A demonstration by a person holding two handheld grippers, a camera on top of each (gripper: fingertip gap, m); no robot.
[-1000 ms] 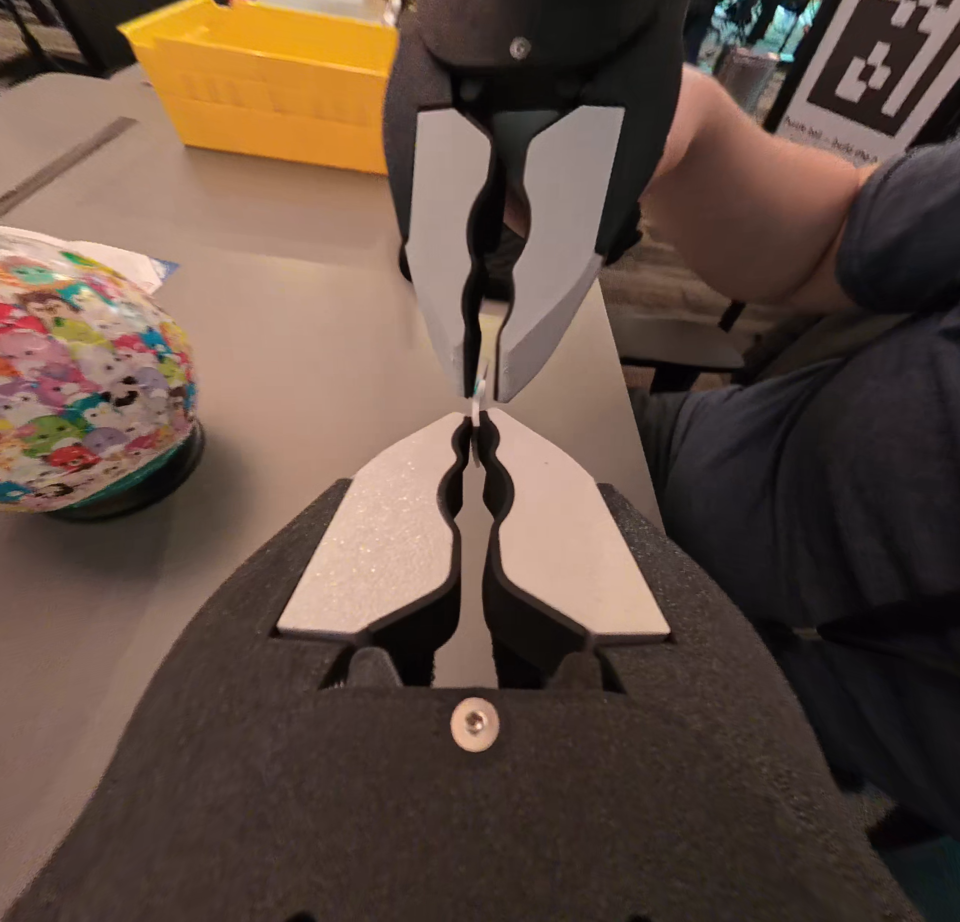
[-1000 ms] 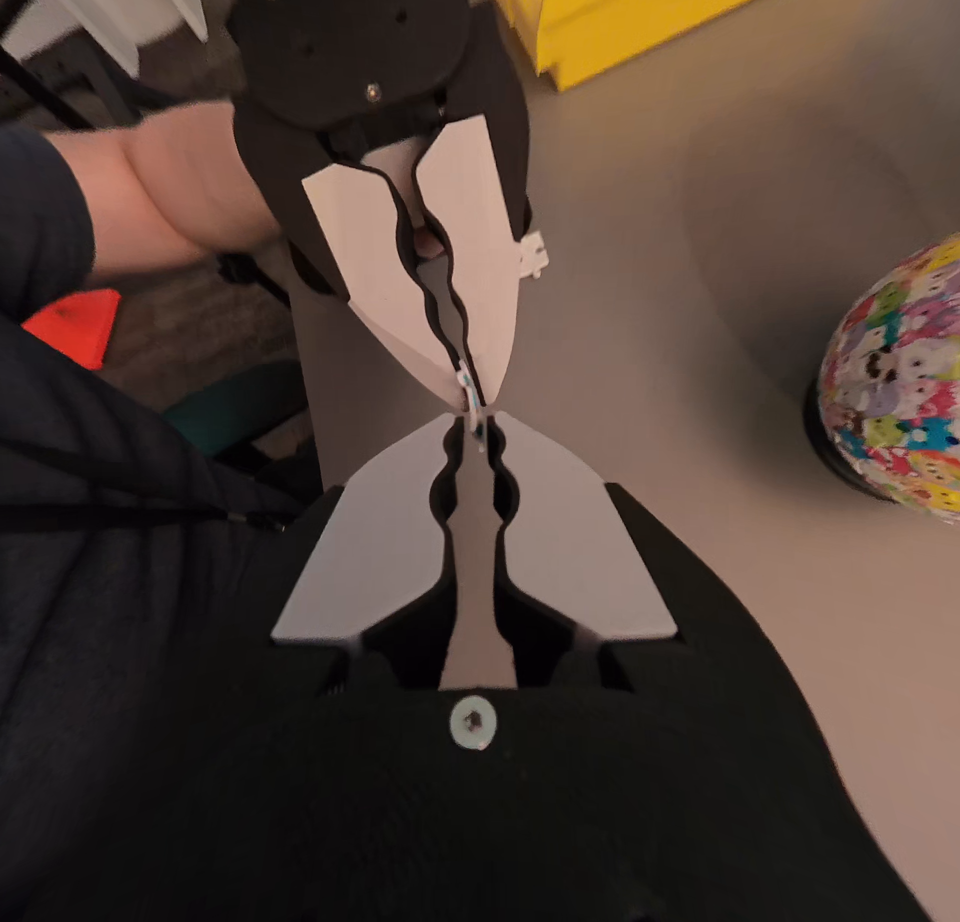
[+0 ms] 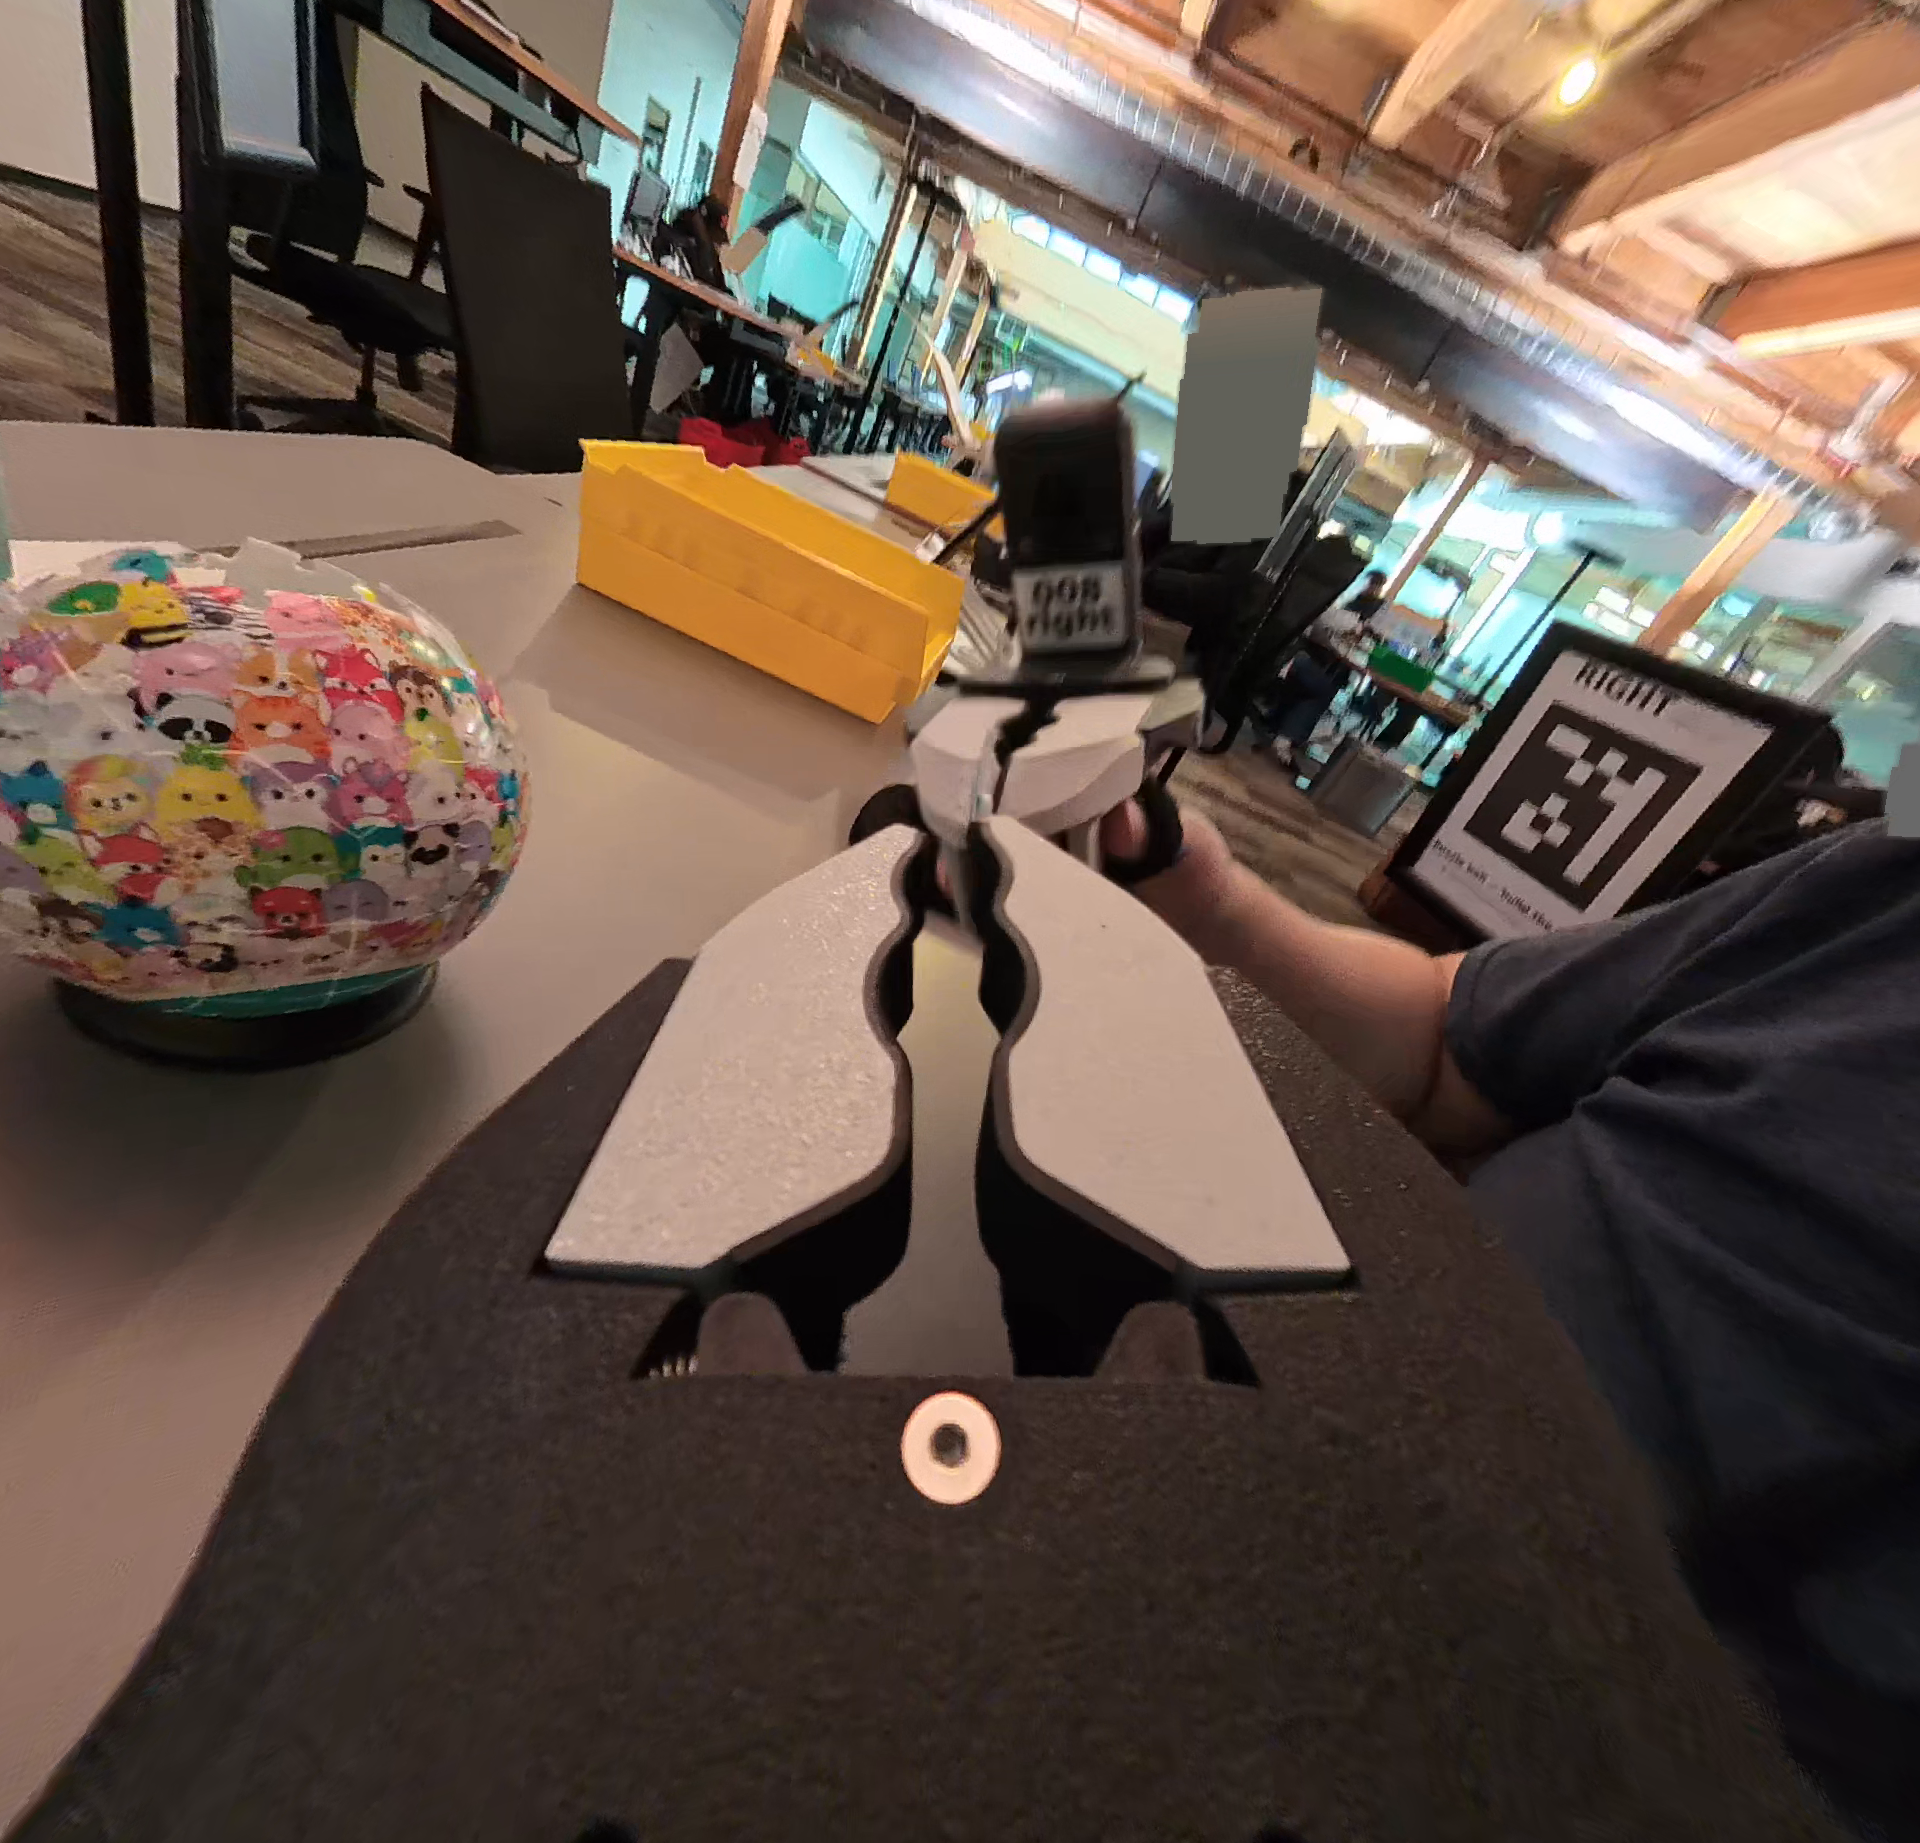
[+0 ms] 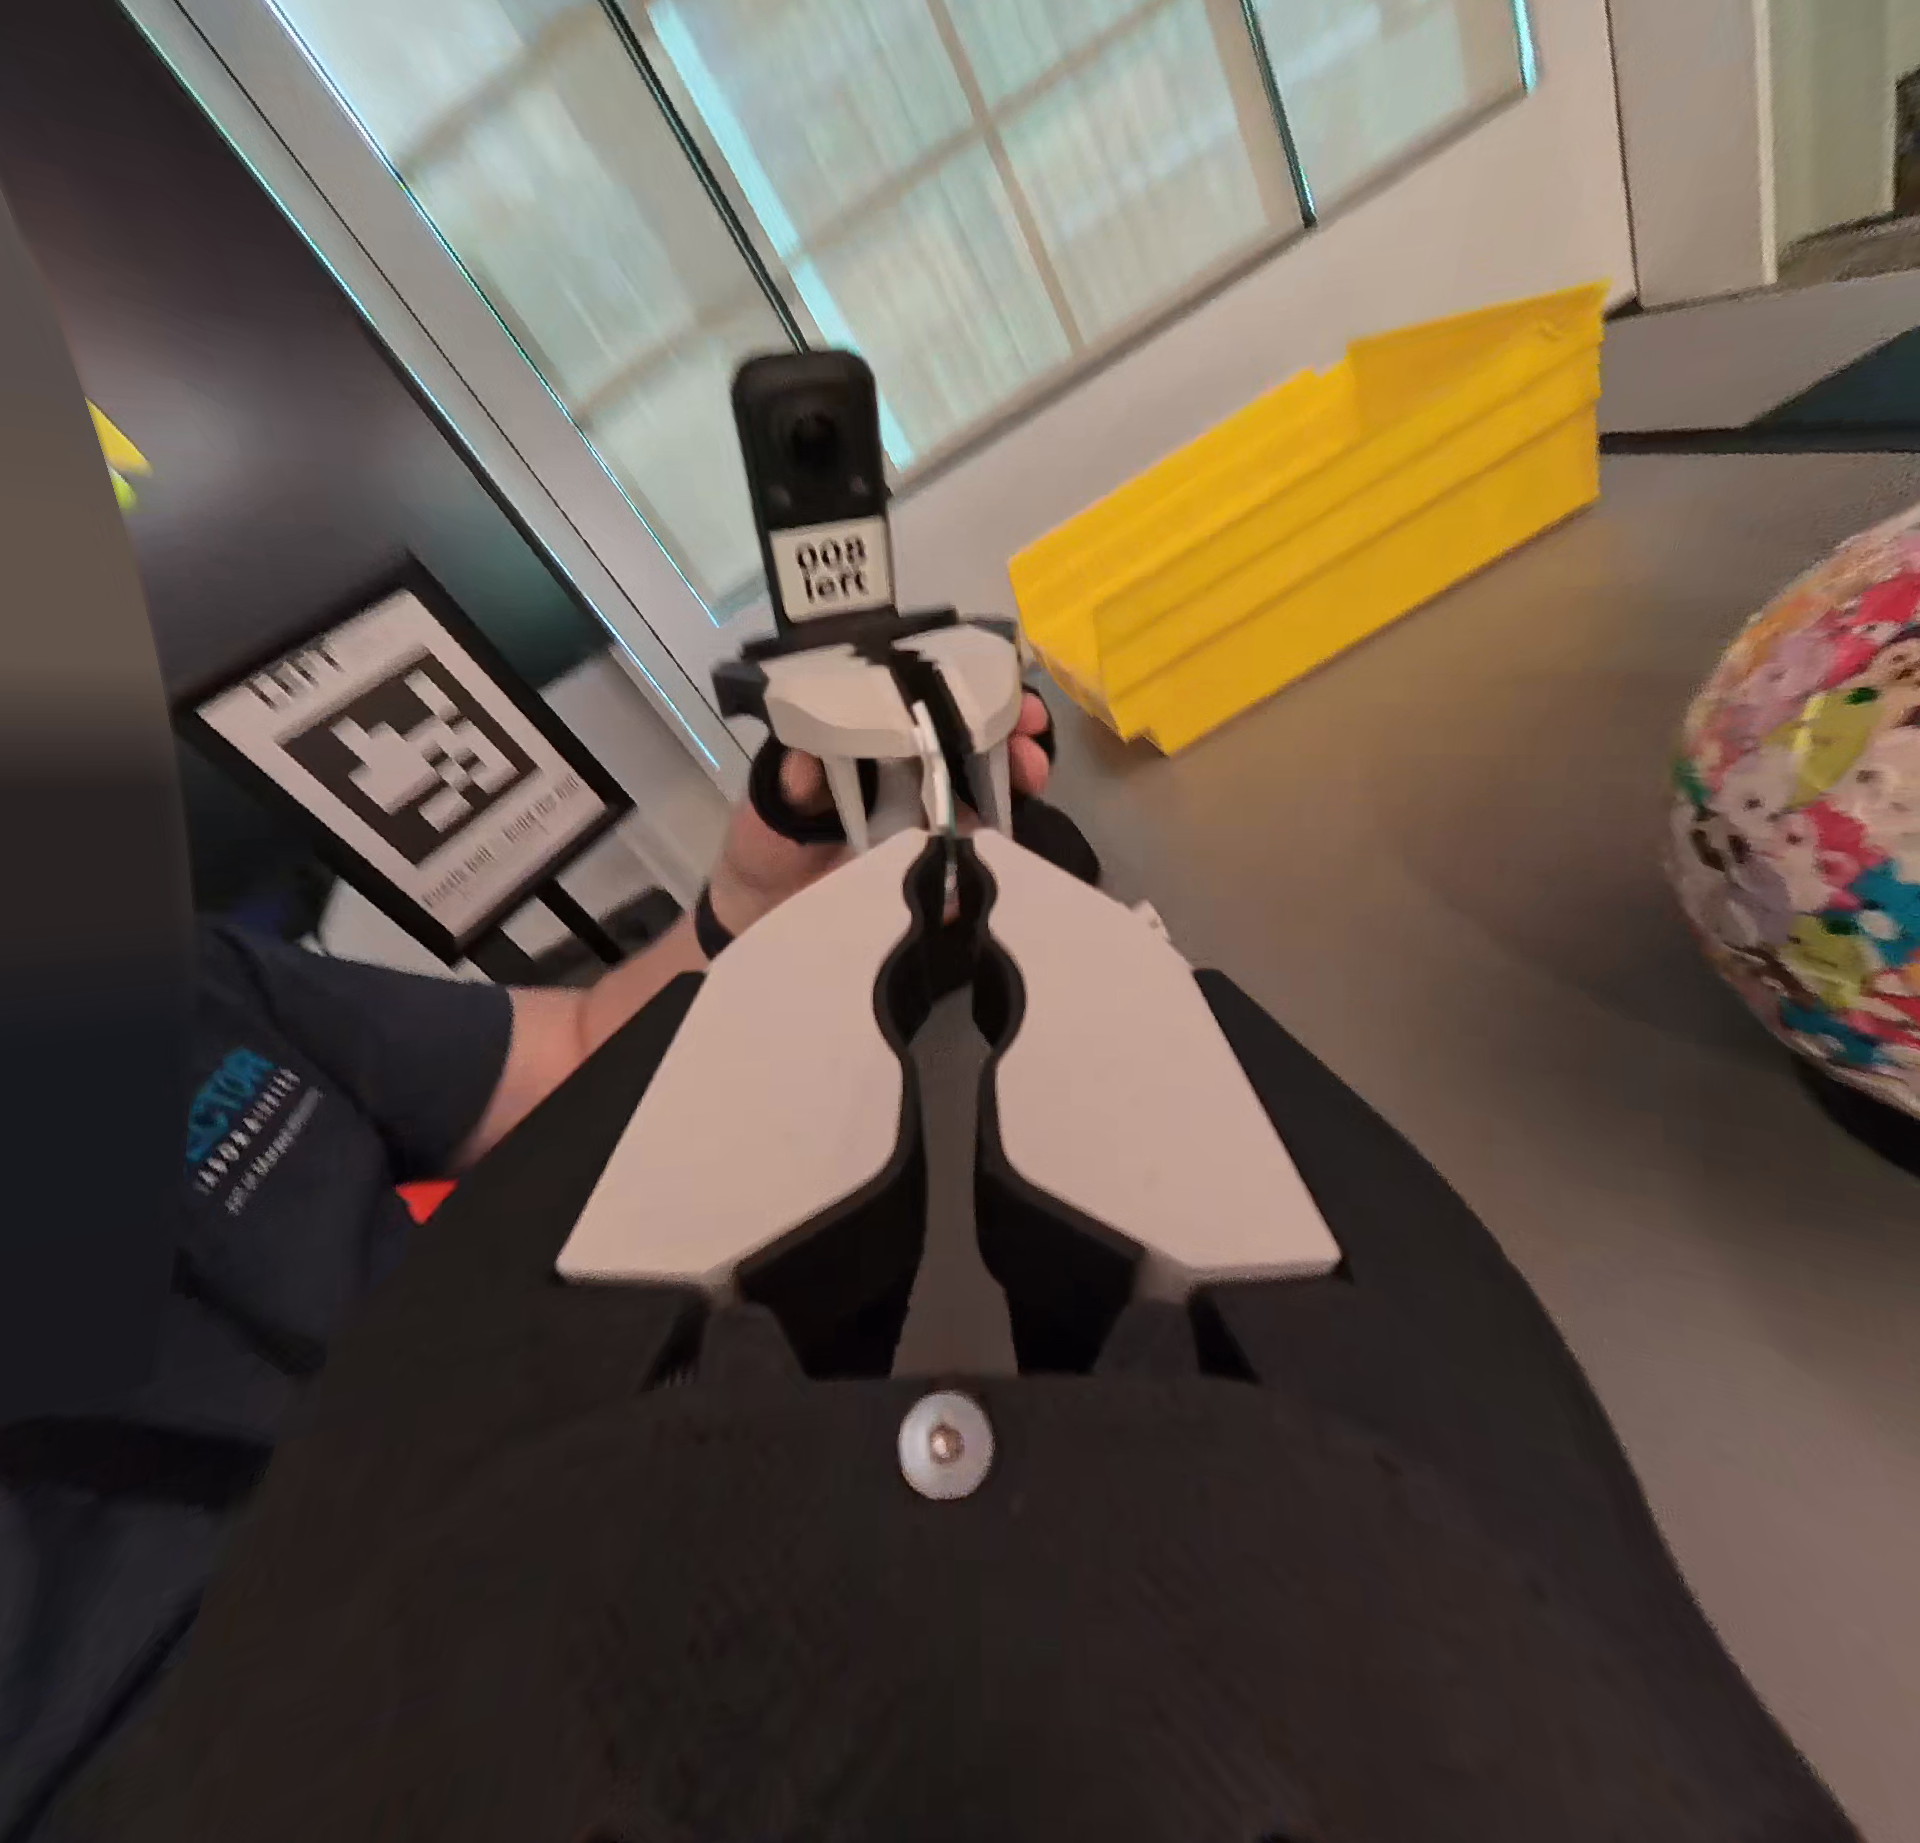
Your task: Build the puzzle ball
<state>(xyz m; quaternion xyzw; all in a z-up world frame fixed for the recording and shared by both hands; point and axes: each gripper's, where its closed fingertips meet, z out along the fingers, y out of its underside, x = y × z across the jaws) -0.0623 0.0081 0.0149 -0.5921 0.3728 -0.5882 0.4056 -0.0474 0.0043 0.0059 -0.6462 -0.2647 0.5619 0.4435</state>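
Both claws have tipped up from looking down at the table. From the left claw (image 3: 948, 837), pinching a puzzle piece (image 3: 975, 806), the puzzle ball (image 3: 244, 775) sits mostly built, its top ragged. From the right claw (image 4: 948, 843), tips nip the same piece, unplaced.

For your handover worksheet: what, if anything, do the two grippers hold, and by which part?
Both grip one thin puzzle piece edge-on between them: the left gripper and the right gripper each pinch an opposite end at their tips.
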